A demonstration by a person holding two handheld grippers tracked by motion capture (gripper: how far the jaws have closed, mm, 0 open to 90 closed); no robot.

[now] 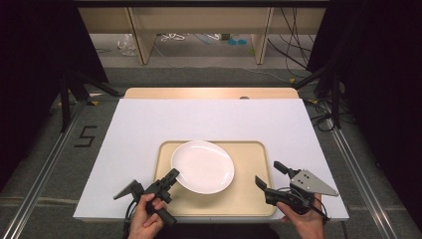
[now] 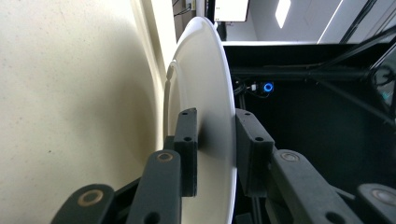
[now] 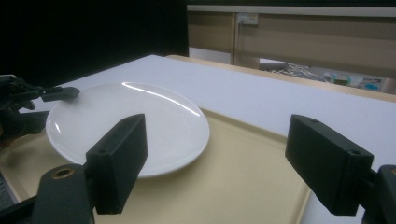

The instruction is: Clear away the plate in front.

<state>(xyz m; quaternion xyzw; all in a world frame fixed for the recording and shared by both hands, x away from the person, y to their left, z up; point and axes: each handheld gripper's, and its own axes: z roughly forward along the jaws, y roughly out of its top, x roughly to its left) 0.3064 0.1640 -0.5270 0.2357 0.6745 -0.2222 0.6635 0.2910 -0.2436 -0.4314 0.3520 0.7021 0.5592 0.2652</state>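
Note:
A white plate (image 1: 204, 167) rests over the beige tray (image 1: 249, 199) near the table's front edge. My left gripper (image 1: 174, 174) reaches it from the front left and is shut on its near-left rim. In the left gripper view the plate (image 2: 205, 70) stands edge-on between the two black pads (image 2: 187, 149), one on each face, with the tray (image 2: 70, 93) behind. My right gripper (image 1: 267, 173) hovers open over the tray's right end, with nothing between its jaws. In the right gripper view the plate (image 3: 135, 121) lies ahead on the tray (image 3: 243, 177), with the left gripper (image 3: 56, 93) at its far rim.
The tray sits on a white tabletop (image 1: 209, 119) with a wooden strip (image 1: 209, 92) along the far edge. Wooden furniture legs (image 1: 142, 40) and cables stand on the floor beyond. Dark curtains flank both sides.

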